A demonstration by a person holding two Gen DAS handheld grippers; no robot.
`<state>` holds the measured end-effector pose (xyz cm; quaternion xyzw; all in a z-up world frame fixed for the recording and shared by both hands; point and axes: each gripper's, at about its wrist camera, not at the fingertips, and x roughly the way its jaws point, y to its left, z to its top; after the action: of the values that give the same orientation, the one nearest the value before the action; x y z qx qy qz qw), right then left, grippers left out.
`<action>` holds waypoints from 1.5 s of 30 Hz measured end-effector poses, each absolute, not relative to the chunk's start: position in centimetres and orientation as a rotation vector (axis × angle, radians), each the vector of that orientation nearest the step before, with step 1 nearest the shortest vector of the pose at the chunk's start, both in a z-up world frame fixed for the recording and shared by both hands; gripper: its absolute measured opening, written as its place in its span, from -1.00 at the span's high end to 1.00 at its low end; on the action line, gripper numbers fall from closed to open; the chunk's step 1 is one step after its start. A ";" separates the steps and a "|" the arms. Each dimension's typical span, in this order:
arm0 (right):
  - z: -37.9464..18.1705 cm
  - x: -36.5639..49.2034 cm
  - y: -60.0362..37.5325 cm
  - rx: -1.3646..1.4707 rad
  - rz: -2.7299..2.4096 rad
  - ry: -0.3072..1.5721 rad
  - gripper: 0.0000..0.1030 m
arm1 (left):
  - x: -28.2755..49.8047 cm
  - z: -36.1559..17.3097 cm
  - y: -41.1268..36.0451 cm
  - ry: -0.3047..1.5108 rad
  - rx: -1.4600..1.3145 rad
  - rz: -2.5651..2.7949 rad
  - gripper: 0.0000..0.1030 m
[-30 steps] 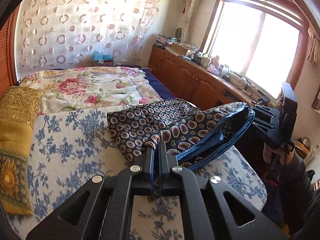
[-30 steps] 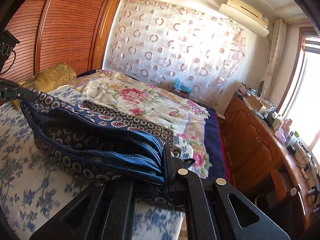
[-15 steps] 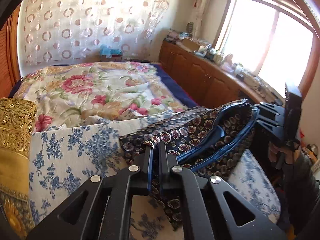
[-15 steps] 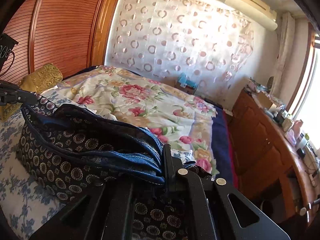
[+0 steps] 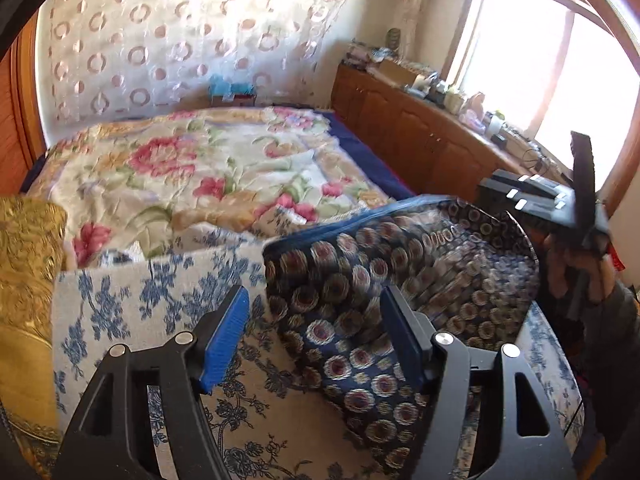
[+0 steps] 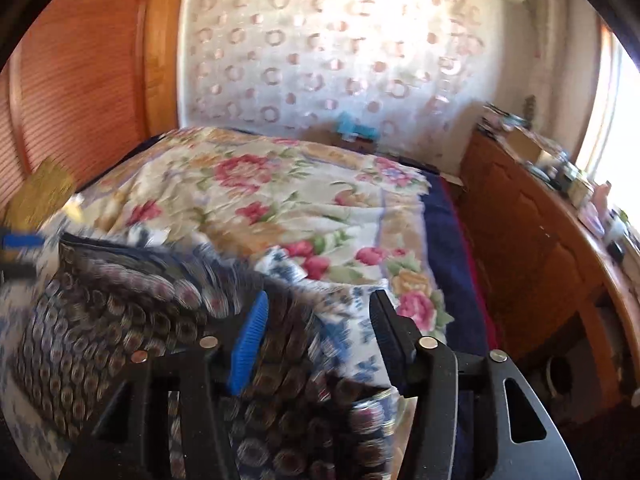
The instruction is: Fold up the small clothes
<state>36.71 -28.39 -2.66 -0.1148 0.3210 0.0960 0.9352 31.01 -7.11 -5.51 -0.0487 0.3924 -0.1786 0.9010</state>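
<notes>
The patterned garment, dark navy with round medallions and a blue edge, lies on the blue-flowered cloth that covers the near end of the bed. It looks doubled over on itself, its blue-trimmed edge running along the far side toward the floral quilt, so one fold seems made. Whether another fold is needed I cannot tell; the piece is blurred in the right wrist view, and its near part is hidden behind the tool frames.

The left tool is spread wide and holds nothing; the garment's left edge lies between and beyond its blue pads. The right tool is likewise wide apart and empty, with the cloth just under and left of it. From the left view the right tool sits at the garment's right side, raised above it.

Half a second ago both tools were pinched onto the garment's blue-trimmed edge, holding it up as a sagging pouch over the flowered cloth. Now both have let go, and the garment has dropped flat on that cloth.

A gold cushion lies left of the flowered cloth.
</notes>
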 end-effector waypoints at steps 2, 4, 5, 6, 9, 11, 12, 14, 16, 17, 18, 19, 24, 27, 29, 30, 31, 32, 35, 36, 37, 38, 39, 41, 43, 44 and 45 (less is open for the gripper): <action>-1.6 36.5 -28.8 -0.218 0.161 0.645 -0.09 | 31.6 -6.6 -7.1 0.850 -0.115 -0.363 -0.34; -0.7 35.6 -29.4 -0.188 0.171 0.634 -0.17 | 31.9 -7.5 -7.2 0.880 -0.118 -0.366 -0.34; -0.4 35.1 -29.7 -0.168 0.183 0.638 -0.22 | 32.1 -7.8 -7.3 0.895 -0.122 -0.367 -0.34; -0.4 34.7 -30.0 -0.151 0.198 0.647 -0.31 | 32.3 -8.3 -7.2 0.914 -0.132 -0.369 -0.34; -1.3 33.6 -30.8 -0.115 0.253 0.717 -0.40 | 32.6 -9.0 -7.3 0.941 -0.151 -0.383 -0.34; -2.4 33.8 -31.8 -0.124 0.253 0.760 -0.40 | 32.8 -9.1 -7.3 0.937 -0.159 -0.385 -0.33; -3.0 33.7 -32.1 -0.130 0.250 0.784 -0.40 | 32.9 -9.1 -7.3 0.938 -0.161 -0.386 -0.32; -4.0 34.0 -32.8 -0.120 0.242 0.828 -0.40 | 33.1 -9.1 -7.5 0.939 -0.165 -0.391 -0.28; -4.8 34.3 -33.7 -0.077 0.245 0.869 -0.40 | 33.4 -9.1 -7.8 0.941 -0.159 -0.391 -0.27; -4.9 34.5 -34.0 -0.052 0.257 0.879 -0.40 | 33.4 -9.1 -7.9 0.940 -0.155 -0.392 -0.26; -5.0 34.7 -34.3 -0.028 0.271 0.888 -0.40 | 33.5 -9.2 -8.0 0.939 -0.149 -0.392 -0.26; -5.0 35.1 -34.6 -0.013 0.280 0.896 -0.40 | 33.5 -9.2 -8.1 0.938 -0.142 -0.391 -0.26; -5.3 35.9 -34.7 0.014 0.343 0.927 -0.41 | 33.5 -9.2 -8.2 0.936 -0.139 -0.402 -0.11; -5.1 36.1 -34.4 -0.013 0.353 0.924 -0.38 | 33.6 -9.2 -8.1 0.936 -0.146 -0.420 0.12; -5.2 36.6 -34.4 -0.006 0.375 0.923 -0.08 | 33.6 -9.3 -8.1 0.939 -0.162 -0.441 0.43; -5.2 36.7 -34.1 -0.006 0.392 0.927 0.09 | 33.5 -9.3 -8.2 0.943 -0.176 -0.474 0.74; -5.1 36.5 -34.0 -0.011 0.400 0.930 0.34 | 33.4 -9.2 -8.3 0.944 -0.194 -0.499 0.82; -5.1 36.5 -33.8 -0.014 0.412 0.934 0.49 | 33.3 -9.0 -8.4 0.938 -0.200 -0.505 0.85; -5.3 36.4 -33.6 -0.021 0.432 0.928 0.78 | 32.5 -7.9 -8.7 0.892 -0.185 -0.513 0.88; -5.2 36.0 -33.4 -0.037 0.424 0.907 0.80 | 32.1 -7.4 -8.6 0.876 -0.192 -0.517 0.88; -4.8 35.6 -33.4 -0.047 0.419 0.888 0.81 | 31.6 -6.8 -8.6 0.855 -0.193 -0.519 0.88; -4.5 35.3 -33.4 -0.051 0.411 0.868 0.81 | 31.3 -6.3 -8.5 0.838 -0.193 -0.519 0.89; -4.0 35.0 -33.4 -0.052 0.405 0.847 0.82 | 30.7 -5.4 -8.3 0.813 -0.195 -0.523 0.89; -2.8 34.3 -33.3 -0.057 0.404 0.804 0.83 | 29.8 -4.3 -8.0 0.782 -0.202 -0.531 0.89; -1.4 33.6 -32.9 -0.074 0.407 0.762 0.83 | 28.8 -3.0 -7.6 0.743 -0.195 -0.528 0.89; -0.6 33.3 -32.6 -0.086 0.413 0.741 0.83 | 28.3 -2.5 -7.4 0.727 -0.189 -0.522 0.89; -0.1 32.9 -32.3 -0.097 0.417 0.722 0.83 | 28.0 -1.9 -7.2 0.712 -0.182 -0.515 0.89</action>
<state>32.95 -32.25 -0.13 -0.0472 0.3507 0.2022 0.9132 27.98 -7.21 -1.95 -0.0880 0.3442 -0.2491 0.9010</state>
